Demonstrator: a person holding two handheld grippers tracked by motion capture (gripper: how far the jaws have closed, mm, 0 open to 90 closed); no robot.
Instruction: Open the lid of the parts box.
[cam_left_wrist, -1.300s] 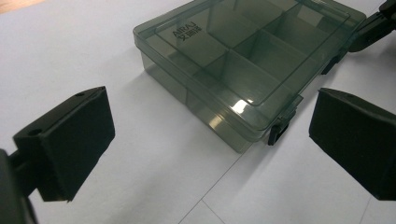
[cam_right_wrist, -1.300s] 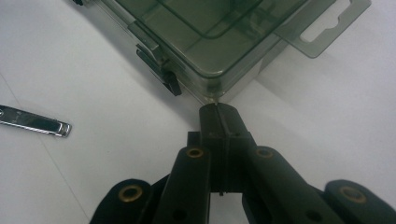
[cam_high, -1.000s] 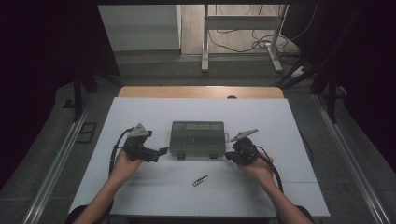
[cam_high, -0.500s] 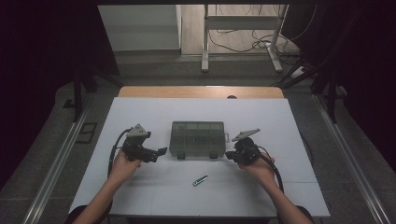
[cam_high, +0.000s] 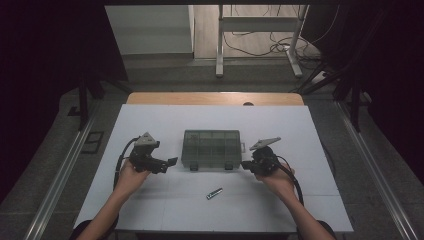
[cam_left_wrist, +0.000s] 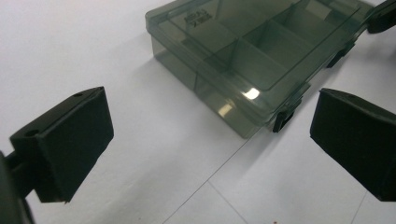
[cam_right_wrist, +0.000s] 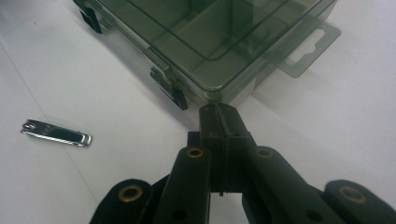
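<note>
High view: smoky translucent plastic compartment box (cam_high: 212, 148) mid white desk (cam_high: 150, 120), left tongs (cam_high: 170, 162) and right tongs (cam_high: 245, 164) flanking it, small metal nail clipper (cam_high: 214, 193) nearer the person. Left gripper view: tongs released, box (cam_left_wrist: 252, 56) ahead. Right gripper view: tongs (cam_right_wrist: 219, 114) clenched empty, tips at box corner.

Left claw (cam_high: 171, 161) agape, right claw (cam_high: 244, 164) closed

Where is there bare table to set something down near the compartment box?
The broad strip behind the compartment box, up to the table's wooden far edge, is bare, as are both near corners. It is tight beside the box: the open left gripper and shut right gripper flank it, and the nail clipper lies in front.
</note>
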